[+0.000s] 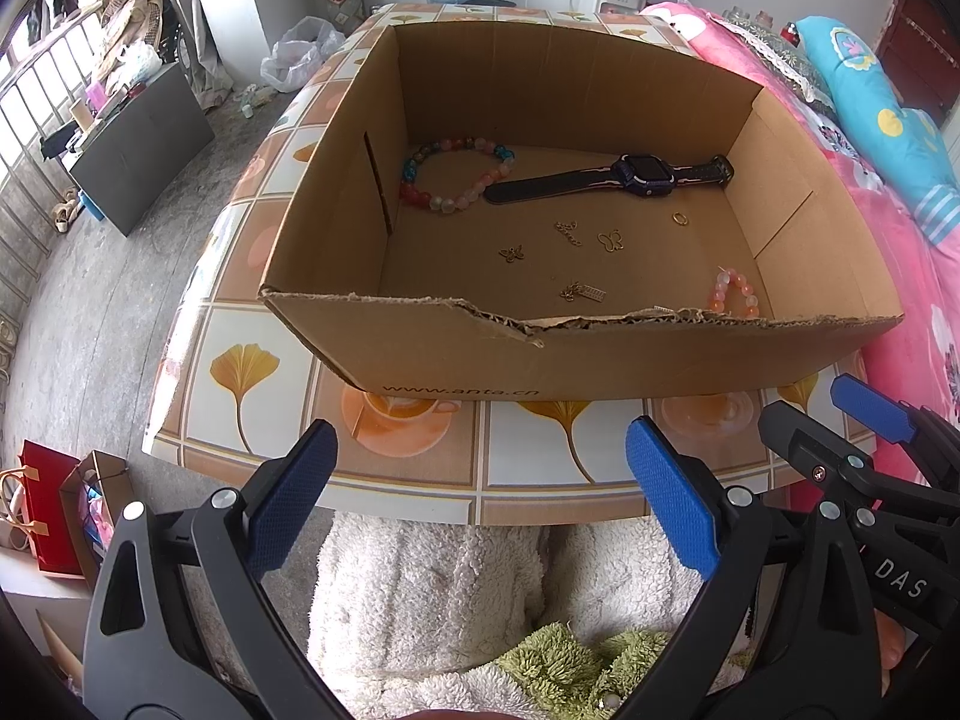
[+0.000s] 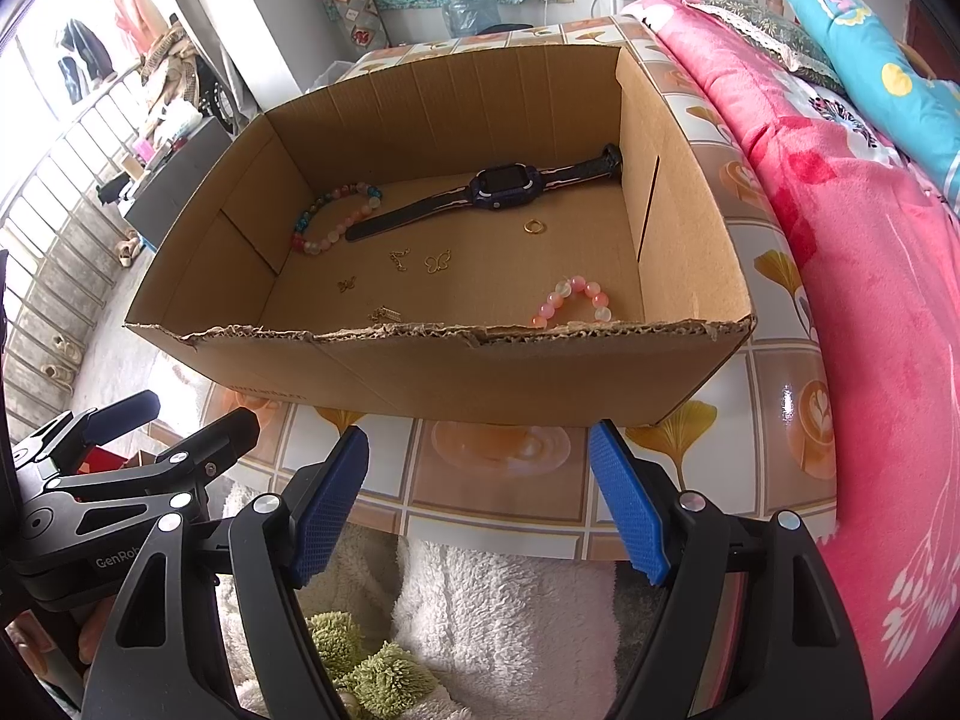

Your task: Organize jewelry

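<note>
1. Both grippers are hovering short of the table: left gripper [image 1: 480, 492] spread wide and gripping nothing, right gripper [image 2: 480, 498] likewise.
2. All jewelry is lying ahead inside the cardboard box [image 1: 456, 354]: big bead bracelet [image 1: 459, 174], watch [image 1: 645, 175], ring [image 1: 678, 218], small bracelet [image 1: 735, 294], loose gold charms [image 1: 611, 240].
3. It is sitting scattered, fitting either a collected pile or one awaiting sorting.
4. The box is reading "www.anta.cn"; gripper bodies are showing "DAS" and "GenRob".

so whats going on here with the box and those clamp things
A person holds two claws, left and right, both open and empty, at the near edge of a tiled table. On it stands an open cardboard box with jewelry lying loose on its floor: a big bead bracelet, a watch, a small pink bracelet, a ring and a few little gold charms. Neither claw is touching anything.
</note>
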Motion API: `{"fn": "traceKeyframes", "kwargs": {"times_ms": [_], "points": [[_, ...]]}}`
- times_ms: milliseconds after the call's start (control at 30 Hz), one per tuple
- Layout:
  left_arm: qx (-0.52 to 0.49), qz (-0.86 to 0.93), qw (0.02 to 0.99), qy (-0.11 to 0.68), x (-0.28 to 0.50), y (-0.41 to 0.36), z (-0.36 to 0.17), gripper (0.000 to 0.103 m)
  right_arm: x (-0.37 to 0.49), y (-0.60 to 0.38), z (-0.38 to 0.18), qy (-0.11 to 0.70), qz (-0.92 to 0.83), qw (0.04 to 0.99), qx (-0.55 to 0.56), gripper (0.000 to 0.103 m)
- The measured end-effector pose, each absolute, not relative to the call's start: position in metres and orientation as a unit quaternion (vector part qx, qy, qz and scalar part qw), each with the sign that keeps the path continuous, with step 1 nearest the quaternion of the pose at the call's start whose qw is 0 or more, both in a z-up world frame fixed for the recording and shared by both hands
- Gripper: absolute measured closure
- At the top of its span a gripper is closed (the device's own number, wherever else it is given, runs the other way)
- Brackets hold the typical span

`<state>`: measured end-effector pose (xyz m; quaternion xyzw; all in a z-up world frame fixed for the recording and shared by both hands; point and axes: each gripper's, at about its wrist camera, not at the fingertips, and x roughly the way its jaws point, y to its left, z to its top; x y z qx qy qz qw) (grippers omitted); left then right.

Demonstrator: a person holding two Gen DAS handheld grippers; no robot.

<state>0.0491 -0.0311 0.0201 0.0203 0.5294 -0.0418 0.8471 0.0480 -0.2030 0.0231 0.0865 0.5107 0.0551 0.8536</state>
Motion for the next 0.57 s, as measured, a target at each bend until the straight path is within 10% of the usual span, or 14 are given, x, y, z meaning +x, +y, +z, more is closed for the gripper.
{"fn": "traceKeyframes", "kwargs": {"times_ms": [567], "points": [[0.017,-0.041,0.844,0.534,0.0505,-0.0297,0.0172,0.010,0.0473,-0.2028,0.0220,0.512,0.055,0.853,0.087,0.029]]}}
